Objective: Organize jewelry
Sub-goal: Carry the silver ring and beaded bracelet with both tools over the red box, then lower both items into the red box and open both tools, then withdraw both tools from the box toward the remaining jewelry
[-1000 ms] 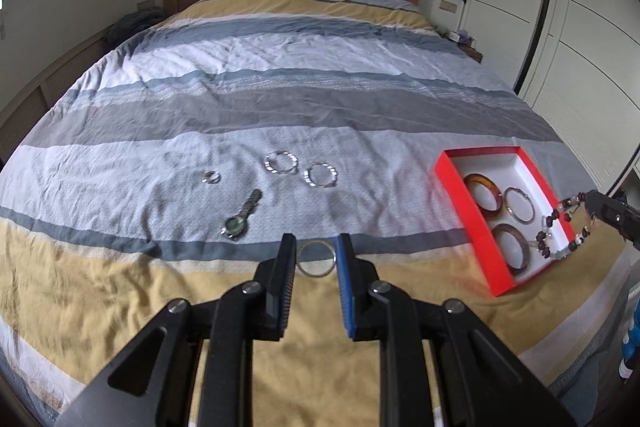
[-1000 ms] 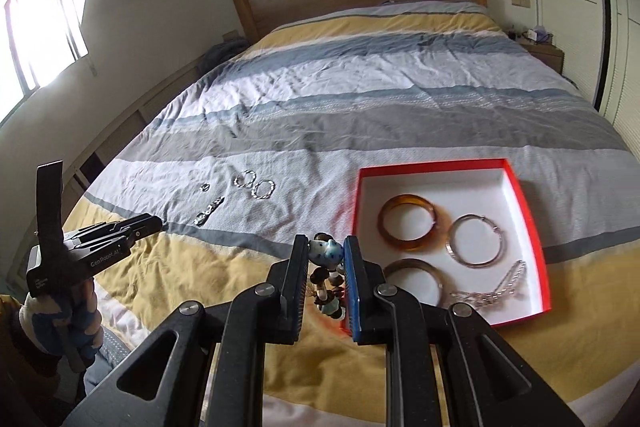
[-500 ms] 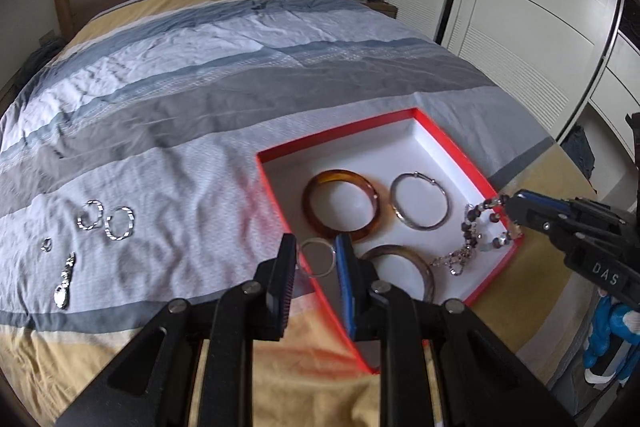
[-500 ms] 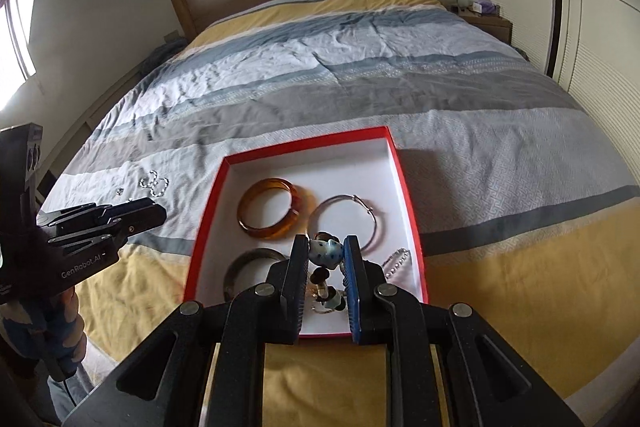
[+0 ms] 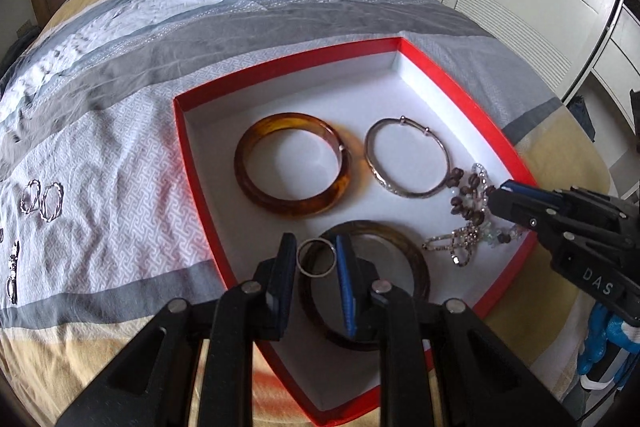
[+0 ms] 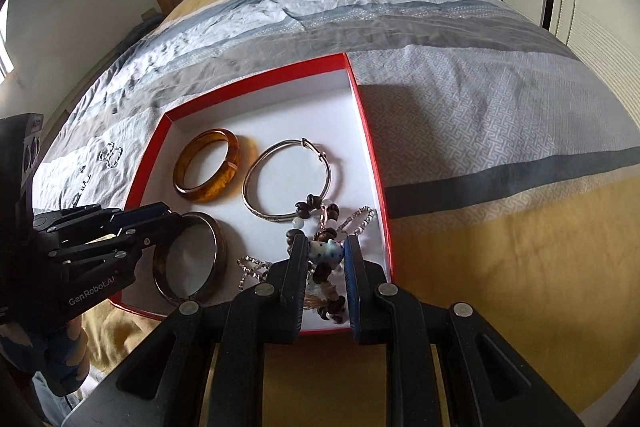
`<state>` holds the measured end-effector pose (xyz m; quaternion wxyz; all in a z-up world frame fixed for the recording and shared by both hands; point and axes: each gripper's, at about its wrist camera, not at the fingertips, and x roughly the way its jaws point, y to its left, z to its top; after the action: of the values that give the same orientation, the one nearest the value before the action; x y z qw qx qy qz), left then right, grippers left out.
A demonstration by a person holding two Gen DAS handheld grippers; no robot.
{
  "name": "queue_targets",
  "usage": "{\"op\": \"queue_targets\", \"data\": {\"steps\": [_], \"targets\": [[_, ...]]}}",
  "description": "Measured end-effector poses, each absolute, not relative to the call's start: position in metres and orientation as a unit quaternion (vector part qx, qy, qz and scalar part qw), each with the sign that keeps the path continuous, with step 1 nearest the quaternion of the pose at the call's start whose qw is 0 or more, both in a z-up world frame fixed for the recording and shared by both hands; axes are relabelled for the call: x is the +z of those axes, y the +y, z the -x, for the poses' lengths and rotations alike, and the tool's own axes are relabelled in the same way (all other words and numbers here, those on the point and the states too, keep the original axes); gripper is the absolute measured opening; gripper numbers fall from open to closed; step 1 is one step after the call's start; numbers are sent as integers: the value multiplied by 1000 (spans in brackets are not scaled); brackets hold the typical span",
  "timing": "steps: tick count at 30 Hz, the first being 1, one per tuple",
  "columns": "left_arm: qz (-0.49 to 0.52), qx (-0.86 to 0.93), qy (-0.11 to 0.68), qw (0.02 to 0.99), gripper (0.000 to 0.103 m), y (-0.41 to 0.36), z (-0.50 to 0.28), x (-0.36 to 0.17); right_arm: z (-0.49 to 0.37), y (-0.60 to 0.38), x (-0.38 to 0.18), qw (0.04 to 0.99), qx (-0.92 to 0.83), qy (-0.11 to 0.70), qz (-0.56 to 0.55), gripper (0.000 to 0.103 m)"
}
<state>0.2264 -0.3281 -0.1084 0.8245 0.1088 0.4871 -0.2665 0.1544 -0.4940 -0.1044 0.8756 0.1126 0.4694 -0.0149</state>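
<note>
Over the red box [image 5: 460, 99], down-tilted left tongs [image 5: 316, 259] clamp a ring [image 5: 316, 259], right tongs [image 6: 326, 253] beads [image 6: 326, 253].

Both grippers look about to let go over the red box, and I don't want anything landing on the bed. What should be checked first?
1. Small ring clamped in left gripper: ok.
2. Ring above red box floor: ok.
3. Ring clear of dark bangle below: not ok.
4. Beaded bracelet clamped in right gripper: ok.
5. Bracelet inside box walls: ok.
6. Beads untangled from silver chain: cannot tell.
</note>
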Motion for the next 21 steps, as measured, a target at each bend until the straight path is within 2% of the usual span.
{"op": "queue_targets", "data": {"steps": [5, 7, 9, 15, 18, 21], "targets": [[-113, -264, 494, 821, 21, -328, -225, -107, -149, -492, -101, 874, -19, 473, -108, 23], [-106, -262, 495, 822, 29, -325, -222, -102, -145, -490, -97, 876, -18, 471, -105, 29], [-100, -260, 491, 825, 33, -320, -218, -95, -139, -488, -89, 880, -23, 464, -98, 48], [-87, -263, 470, 838, 34, -308, -201, -64, -115, -489, -62, 893, -31, 437, -107, 49], [-83, -263, 453, 848, 34, -298, -186, -45, -99, -489, -46, 899, -35, 420, -117, 59], [-91, -255, 447, 852, 34, -286, -172, -30, -82, -487, -33, 903, -38, 409, -127, 59]]}}
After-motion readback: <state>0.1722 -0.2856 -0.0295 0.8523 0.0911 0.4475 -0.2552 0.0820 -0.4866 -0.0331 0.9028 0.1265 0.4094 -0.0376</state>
